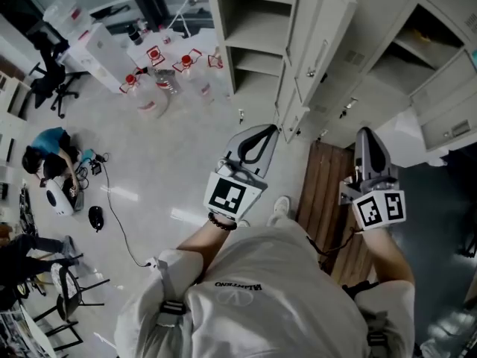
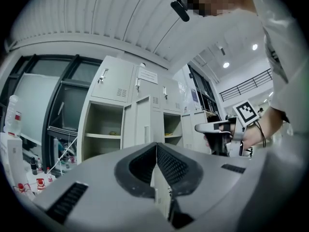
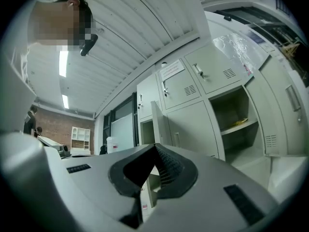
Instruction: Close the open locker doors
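Note:
A bank of pale grey lockers [image 1: 350,66] fills the upper right of the head view. One tall door [image 1: 319,43] stands open beside a shelved compartment [image 1: 253,21]. Farther right, another compartment [image 1: 421,47] is open, with its door [image 1: 451,103] swung out. My left gripper [image 1: 257,144] is shut and empty, its tip just short of the tall door's lower edge. My right gripper [image 1: 370,149] is also shut and empty, pointing at the lockers. The left gripper view has the shut jaws [image 2: 156,146] facing an open compartment [image 2: 102,129]. The right gripper view shows its jaws [image 3: 154,149] below an open door [image 3: 158,122].
A wooden slatted bench [image 1: 328,200] lies on the floor between my grippers. Several water jugs [image 1: 160,84] stand on the floor at upper left. A person [image 1: 48,155] crouches at far left beside equipment, and a cable [image 1: 112,192] runs across the floor.

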Available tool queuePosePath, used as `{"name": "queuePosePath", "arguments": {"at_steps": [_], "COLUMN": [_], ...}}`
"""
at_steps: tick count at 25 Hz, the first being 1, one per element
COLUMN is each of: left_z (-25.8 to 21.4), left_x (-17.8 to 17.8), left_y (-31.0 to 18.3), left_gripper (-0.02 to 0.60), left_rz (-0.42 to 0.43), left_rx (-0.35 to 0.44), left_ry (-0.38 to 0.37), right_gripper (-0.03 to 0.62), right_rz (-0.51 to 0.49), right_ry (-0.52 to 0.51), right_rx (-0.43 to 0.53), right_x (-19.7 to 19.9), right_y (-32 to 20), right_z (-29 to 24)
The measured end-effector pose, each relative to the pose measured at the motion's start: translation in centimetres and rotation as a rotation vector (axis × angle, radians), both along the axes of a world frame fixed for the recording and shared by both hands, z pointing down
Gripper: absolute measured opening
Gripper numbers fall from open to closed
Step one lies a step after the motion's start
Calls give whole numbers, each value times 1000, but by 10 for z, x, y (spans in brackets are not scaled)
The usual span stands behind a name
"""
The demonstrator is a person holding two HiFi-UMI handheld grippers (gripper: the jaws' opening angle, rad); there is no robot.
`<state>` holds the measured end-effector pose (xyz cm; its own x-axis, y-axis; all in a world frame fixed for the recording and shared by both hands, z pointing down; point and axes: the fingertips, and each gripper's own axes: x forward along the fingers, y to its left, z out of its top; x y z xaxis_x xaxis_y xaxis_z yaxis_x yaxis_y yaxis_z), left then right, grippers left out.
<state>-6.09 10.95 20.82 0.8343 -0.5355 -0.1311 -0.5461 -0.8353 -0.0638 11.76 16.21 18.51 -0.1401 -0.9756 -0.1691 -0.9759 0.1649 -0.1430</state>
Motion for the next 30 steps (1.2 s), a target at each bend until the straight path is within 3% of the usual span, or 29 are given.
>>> {"name": "queuePosePath", "arguments": {"at_steps": [12, 24, 30], "left_z": [35, 82, 100], "left_x": [106, 146, 164], "left_y": [-61, -111, -131], "left_gripper": [6, 98, 118], "left_rz": [-146, -310, -321], "left_rx": [-17, -84, -113], "left_ry": [-110, -197, -217], "right_gripper": [11, 11, 11], "right_rz": [-186, -292, -272], "right_ry": [10, 21, 24], "right_rx": [-14, -58, -55], "right_x": [50, 40, 45], "right_y": [-76, -115, -127], "right_z": [19, 46, 44]}}
